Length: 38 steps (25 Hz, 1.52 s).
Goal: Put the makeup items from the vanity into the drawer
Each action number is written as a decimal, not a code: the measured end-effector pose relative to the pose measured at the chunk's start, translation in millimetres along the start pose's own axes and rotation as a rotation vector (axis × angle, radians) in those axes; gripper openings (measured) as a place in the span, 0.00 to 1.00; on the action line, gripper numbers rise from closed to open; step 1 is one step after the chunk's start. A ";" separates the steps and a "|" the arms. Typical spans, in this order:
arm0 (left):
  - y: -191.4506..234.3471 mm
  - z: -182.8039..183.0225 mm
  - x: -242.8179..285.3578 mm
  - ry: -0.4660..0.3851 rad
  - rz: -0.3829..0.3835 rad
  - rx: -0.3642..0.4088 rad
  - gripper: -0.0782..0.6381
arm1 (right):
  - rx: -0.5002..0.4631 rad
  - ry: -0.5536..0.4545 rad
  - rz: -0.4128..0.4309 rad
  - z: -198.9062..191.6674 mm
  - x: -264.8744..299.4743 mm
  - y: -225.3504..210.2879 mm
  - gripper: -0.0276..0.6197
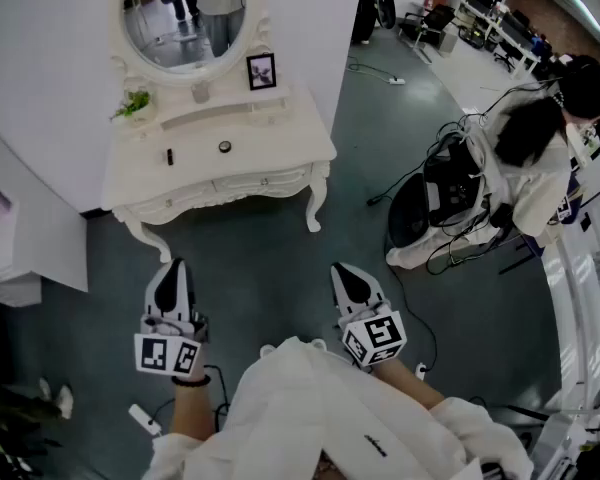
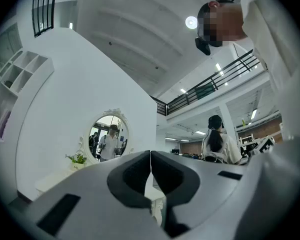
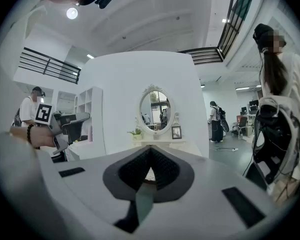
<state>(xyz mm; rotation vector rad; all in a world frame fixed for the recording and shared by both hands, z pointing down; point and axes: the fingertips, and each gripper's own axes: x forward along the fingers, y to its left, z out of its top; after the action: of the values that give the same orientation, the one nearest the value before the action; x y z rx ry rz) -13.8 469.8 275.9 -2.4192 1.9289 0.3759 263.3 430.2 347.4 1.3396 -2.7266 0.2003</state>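
A white vanity (image 1: pixel 280 153) with an oval mirror (image 1: pixel 183 13) stands against the wall ahead of me. On its top lie a small dark lipstick-like tube (image 1: pixel 169 156) and a small round dark compact (image 1: pixel 225 147). The drawer (image 1: pixel 230 184) in its front is closed. My left gripper (image 1: pixel 172 266) and right gripper (image 1: pixel 346 272) hang over the floor well short of the vanity, both shut with nothing between the jaws. In the right gripper view the vanity (image 3: pixel 162 143) shows straight ahead beyond the right gripper (image 3: pixel 150 149). The left gripper (image 2: pixel 150 154) points a little upward toward the mirror (image 2: pixel 108 137).
A framed picture (image 1: pixel 261 70) and a small green plant (image 1: pixel 132 104) stand at the vanity's back. A person (image 1: pixel 535 148) stands at the right beside a black chair (image 1: pixel 425 203) with cables on the floor. A white shelf unit (image 1: pixel 10 248) is at the left.
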 end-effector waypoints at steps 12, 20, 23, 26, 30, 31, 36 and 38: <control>16.2 0.3 -0.4 -0.002 -0.009 0.000 0.15 | 0.000 -0.007 0.009 1.6 17.0 10.4 0.07; 33.3 -6.6 -6.7 0.011 -0.021 -0.021 0.15 | 0.017 -0.023 0.016 4.5 30.0 26.4 0.08; 41.1 -12.5 -9.3 0.022 -0.027 -0.035 0.15 | 0.019 0.000 0.025 0.3 37.1 33.5 0.19; 50.2 -18.8 -13.8 0.032 -0.039 -0.045 0.15 | -0.021 0.022 0.040 -5.2 44.6 43.7 0.31; 64.0 -27.0 -18.9 0.043 -0.044 -0.052 0.15 | -0.062 0.037 0.052 -11.6 56.2 53.6 0.45; 65.9 -28.0 -21.0 0.048 -0.042 -0.058 0.15 | -0.056 0.043 0.054 -12.4 57.9 55.4 0.47; 42.4 -3.2 -36.9 0.059 -0.027 -0.060 0.15 | -0.059 0.065 0.087 8.4 35.5 57.3 0.57; 38.9 0.4 -43.5 0.058 -0.014 -0.064 0.15 | -0.066 0.073 0.105 9.9 31.3 61.2 0.58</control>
<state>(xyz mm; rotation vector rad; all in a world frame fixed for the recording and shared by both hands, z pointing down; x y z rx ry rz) -60.3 502.4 289.4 -2.5089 1.9513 0.3768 195.4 441.3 337.6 1.1510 -2.7194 0.1616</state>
